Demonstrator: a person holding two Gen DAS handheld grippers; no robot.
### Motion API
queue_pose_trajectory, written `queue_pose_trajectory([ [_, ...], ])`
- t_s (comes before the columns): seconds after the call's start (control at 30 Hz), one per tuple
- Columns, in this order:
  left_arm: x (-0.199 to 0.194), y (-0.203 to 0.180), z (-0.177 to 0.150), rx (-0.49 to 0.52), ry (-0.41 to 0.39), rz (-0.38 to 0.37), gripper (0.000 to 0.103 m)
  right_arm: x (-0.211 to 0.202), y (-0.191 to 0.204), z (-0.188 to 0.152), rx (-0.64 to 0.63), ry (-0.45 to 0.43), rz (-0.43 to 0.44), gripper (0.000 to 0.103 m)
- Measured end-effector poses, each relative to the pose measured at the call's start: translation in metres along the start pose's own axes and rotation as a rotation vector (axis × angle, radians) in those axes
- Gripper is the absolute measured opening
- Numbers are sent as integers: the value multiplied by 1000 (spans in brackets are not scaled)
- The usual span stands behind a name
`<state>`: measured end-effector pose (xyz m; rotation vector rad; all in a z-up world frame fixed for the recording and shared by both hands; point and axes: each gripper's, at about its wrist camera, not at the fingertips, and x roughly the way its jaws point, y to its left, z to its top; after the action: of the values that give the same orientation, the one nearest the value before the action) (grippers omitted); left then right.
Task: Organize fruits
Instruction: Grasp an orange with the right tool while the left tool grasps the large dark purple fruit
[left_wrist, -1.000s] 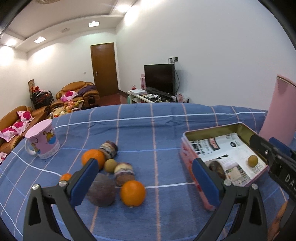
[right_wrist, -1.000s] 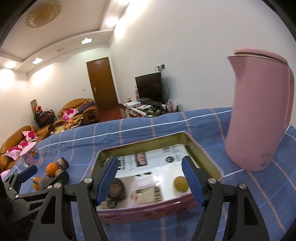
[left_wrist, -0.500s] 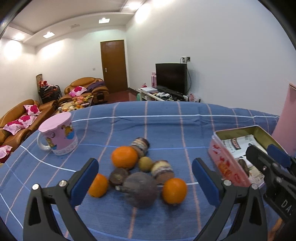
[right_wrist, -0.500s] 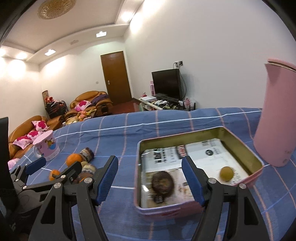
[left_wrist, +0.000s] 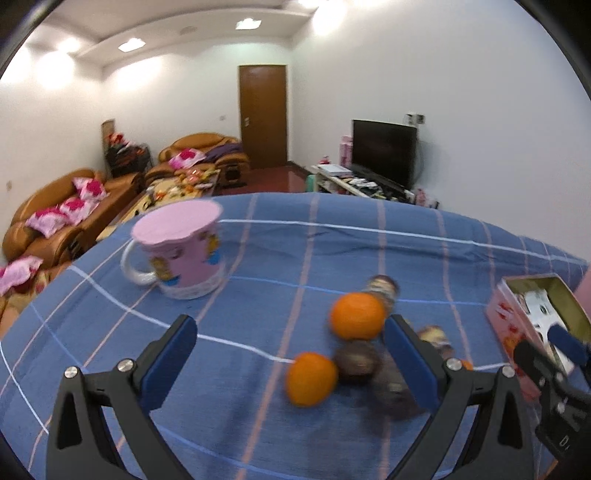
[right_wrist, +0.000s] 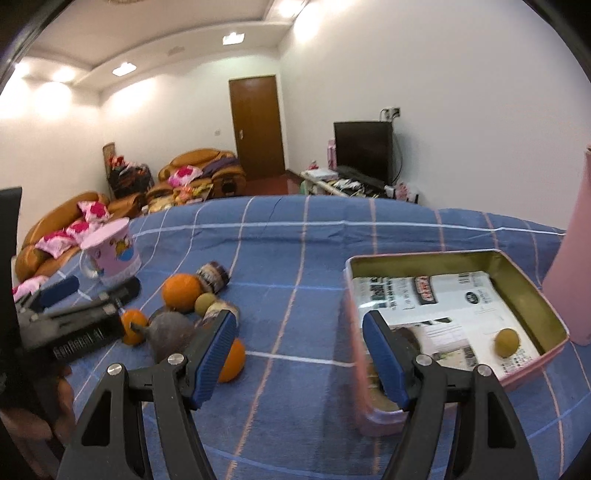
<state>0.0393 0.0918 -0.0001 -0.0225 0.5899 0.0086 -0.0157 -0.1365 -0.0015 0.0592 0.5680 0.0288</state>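
Both grippers hang over the blue checked tablecloth (right_wrist: 295, 369) with their blue pads spread apart and nothing between them. The left gripper (left_wrist: 290, 363) has an orange (left_wrist: 311, 378) just ahead of it, a little right of the middle of its gap, touching a dark brown round fruit (left_wrist: 356, 361) that sits close to its right finger. Just beyond those lies a bigger orange (left_wrist: 356, 315), and behind that a striped brown-and-cream piece, too blurred to name. Farther off and to the left of this gripper stands a pink mug (left_wrist: 181, 251) with a pink lid. The right gripper (right_wrist: 299, 354) hovers above bare cloth, with the fruit cluster to the left of its left finger and the pink tin (right_wrist: 373, 410) partly behind its right finger. Inside the tin, on printed paper, a small yellowish fruit (right_wrist: 508, 342) rests toward the right, and a dark fruit is mostly hidden behind the right finger. Beyond the tin, at the far right, stands a tall pink kettle (right_wrist: 570, 266).
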Motion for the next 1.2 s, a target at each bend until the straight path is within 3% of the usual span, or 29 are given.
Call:
queue_pose_trajectory([
  [0.23,3,26,2,-49,16,-2,103,16,24,-2,-67,88,50,72],
  [0.37,2,28,1,-56,24,-51,103,35,35,-4,-89,190,55,72],
  [0.6,-2,19,1,-42,34,-147,101,44,39,-7,-77,241,85,61],
  [0.7,-4,11,0,-6,34,-190,95,50,37,-8,-58,276,123,53],
  [0.77,-5,3,-1,22,47,-231,88,51,38,-8,-60,284,124,52],
  [0.83,-7,-4,-3,53,52,-254,87,56,41,-10,-65,309,119,52],
  [0.93,-10,-16,-6,110,50,-282,87,59,43,-9,-68,311,120,49],
  [0.97,-10,-19,-6,126,48,-287,87,58,44,-9,-70,309,134,37],
  [1.07,-13,-26,-7,154,47,-309,87,54,45,-8,-72,294,135,37],
  [1.2,-13,-25,-8,149,56,-333,87,27,32,-7,-48,190,108,37],
])
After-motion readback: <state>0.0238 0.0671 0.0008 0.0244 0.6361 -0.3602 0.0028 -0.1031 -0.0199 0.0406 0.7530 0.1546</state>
